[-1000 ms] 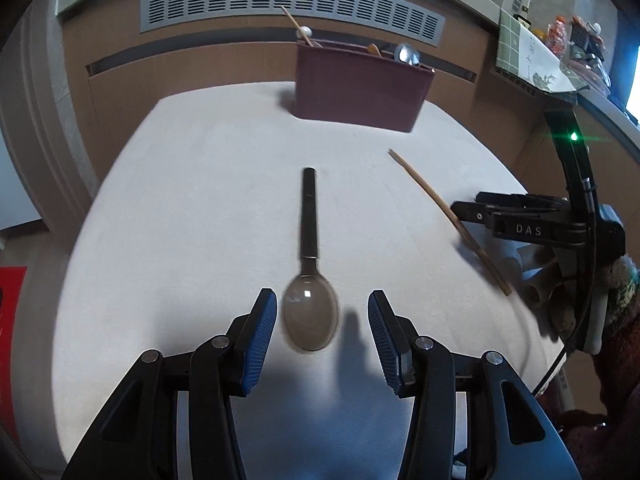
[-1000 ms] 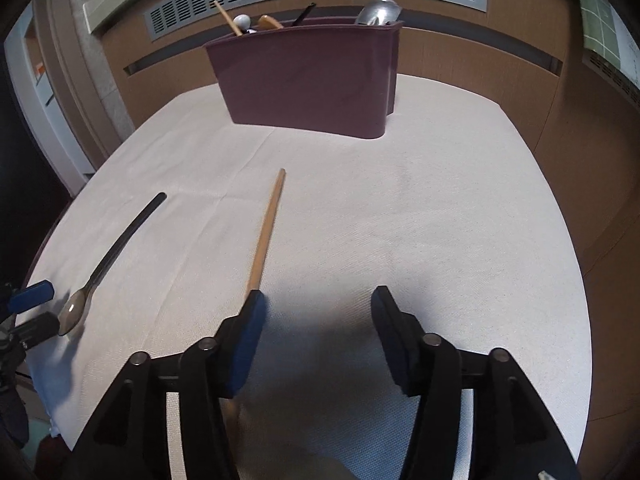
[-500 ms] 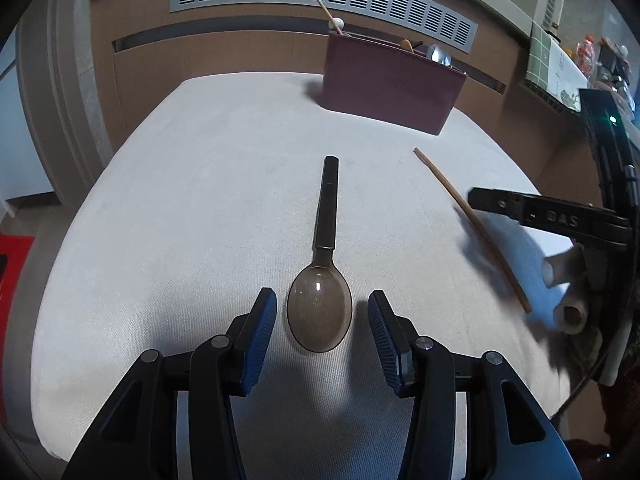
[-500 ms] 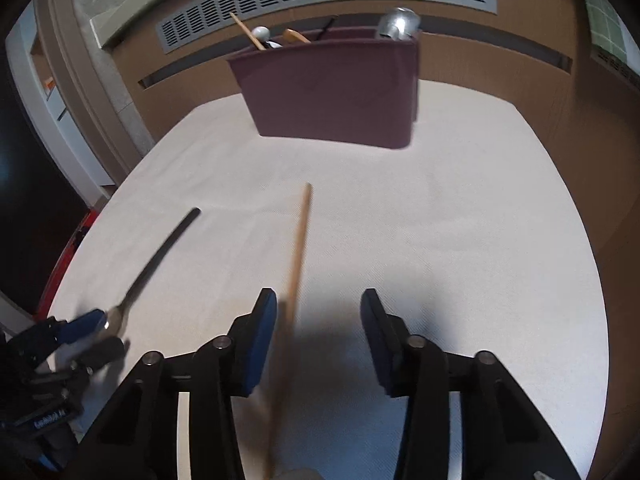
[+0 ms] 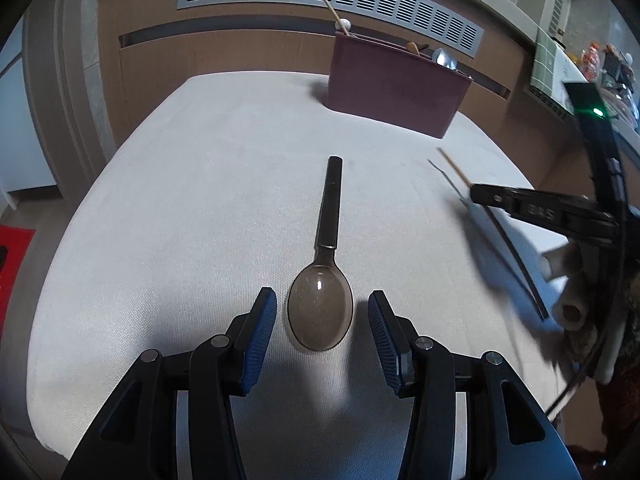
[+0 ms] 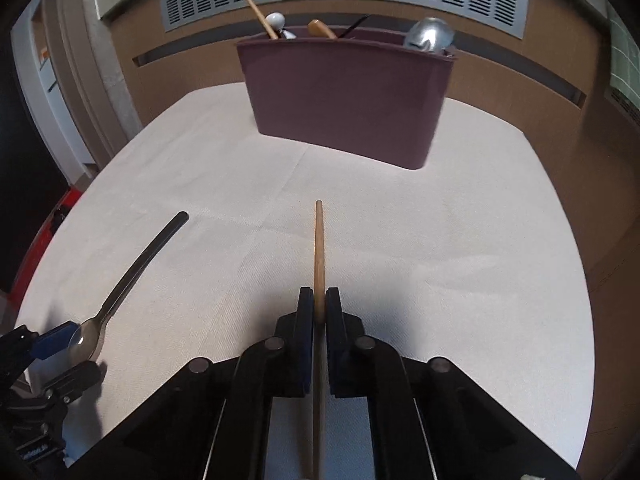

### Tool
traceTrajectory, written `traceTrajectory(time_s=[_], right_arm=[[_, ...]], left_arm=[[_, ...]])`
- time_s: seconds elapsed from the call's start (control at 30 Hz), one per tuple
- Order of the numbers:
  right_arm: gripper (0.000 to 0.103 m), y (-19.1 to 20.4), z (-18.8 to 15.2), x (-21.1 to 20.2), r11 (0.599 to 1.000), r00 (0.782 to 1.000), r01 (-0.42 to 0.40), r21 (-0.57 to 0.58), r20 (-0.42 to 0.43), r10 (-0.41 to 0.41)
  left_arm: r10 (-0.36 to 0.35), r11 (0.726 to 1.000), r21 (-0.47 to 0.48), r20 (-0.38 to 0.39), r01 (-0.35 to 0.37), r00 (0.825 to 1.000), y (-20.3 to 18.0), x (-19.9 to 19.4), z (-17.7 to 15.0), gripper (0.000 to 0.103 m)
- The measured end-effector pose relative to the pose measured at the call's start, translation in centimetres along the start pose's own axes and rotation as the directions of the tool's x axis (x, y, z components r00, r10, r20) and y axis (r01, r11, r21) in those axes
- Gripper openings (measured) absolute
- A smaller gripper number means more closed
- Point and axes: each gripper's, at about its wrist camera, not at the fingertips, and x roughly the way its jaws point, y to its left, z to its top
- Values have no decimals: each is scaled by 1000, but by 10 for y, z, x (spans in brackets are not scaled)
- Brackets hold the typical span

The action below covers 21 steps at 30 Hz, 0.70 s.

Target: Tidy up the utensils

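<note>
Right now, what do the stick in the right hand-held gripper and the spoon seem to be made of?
The stick looks like bare wood or bamboo: tan and matte. The spoon has a smoky, see-through bowl with one small glint, so probably tinted plastic, though the right wrist view makes it look metallic; its black handle is matte.

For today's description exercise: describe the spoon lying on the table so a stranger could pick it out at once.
Start from the white-clothed table with the maroon utensil holder at its far edge. Nearer, the spoon lies flat, bowl between the left gripper's open jaws. Unlike the thin wooden chopstick beside it, it has a dark handle and a smoky translucent bowl.
</note>
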Motion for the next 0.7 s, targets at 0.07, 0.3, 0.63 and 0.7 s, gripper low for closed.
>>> traceTrajectory(time_s=[0.07,0.3,0.63,0.7], right_arm=[[5,-7,-4,-12,1000,1000,13,17,21,-14],[5,-26,-14,-45,997,996,38,65,81,-44],[5,-54,-31,-78,989,988,49,142,135,-68],[5,-56,-31,-87,987,985,51,151,158,-75]], left_arm=[[25,1000,-6,3,-25,1000,-3,4,4,48],[120,992,21,22,-121,993,-14,10,5,40],[66,998,-5,192,-66,979,-4,-47,27,34],[64,997,25,249,-72,966,-9,-62,36,34]])
